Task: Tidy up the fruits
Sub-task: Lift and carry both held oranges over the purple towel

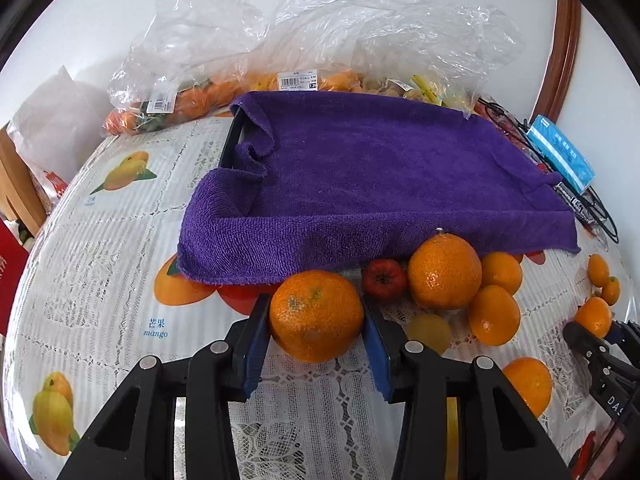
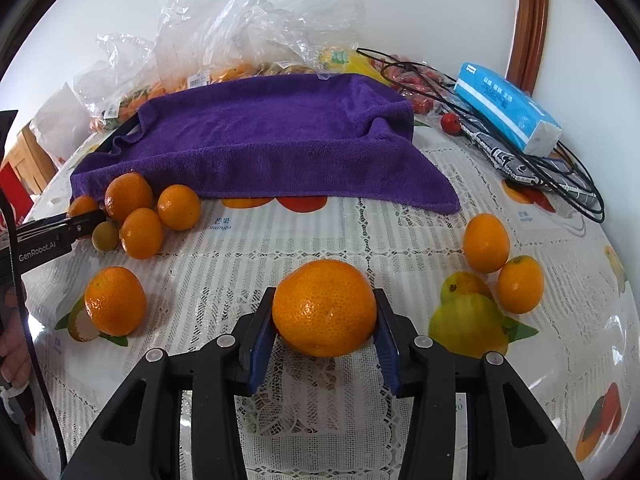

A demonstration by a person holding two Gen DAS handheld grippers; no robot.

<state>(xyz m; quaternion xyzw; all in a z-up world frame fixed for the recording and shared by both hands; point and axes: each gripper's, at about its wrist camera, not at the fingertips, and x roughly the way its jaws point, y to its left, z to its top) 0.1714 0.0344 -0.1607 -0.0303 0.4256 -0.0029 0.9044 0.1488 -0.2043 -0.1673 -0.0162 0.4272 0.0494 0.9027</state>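
Note:
My left gripper (image 1: 316, 316) is shut on a mandarin (image 1: 316, 316), its blue pads against both sides, just in front of a tray draped with a purple towel (image 1: 360, 184). A larger mandarin (image 1: 445, 271), a small red fruit (image 1: 383, 279) and small oranges (image 1: 494, 314) lie right of it. My right gripper (image 2: 324, 308) is shut on another mandarin (image 2: 324, 308) over the tablecloth. In the right wrist view the left gripper (image 2: 76, 224) shows at the far left beside a cluster of small oranges (image 2: 142, 232), with a lone one (image 2: 115, 300) nearer.
Two small oranges (image 2: 486, 242) lie to the right. Clear plastic bags of fruit (image 1: 224, 92) stand behind the towel. A blue tissue pack (image 2: 508, 108), black cables (image 2: 560, 176) and a red fruit (image 2: 451, 122) lie at the back right. The fruit-print tablecloth (image 2: 320, 232) covers the round table.

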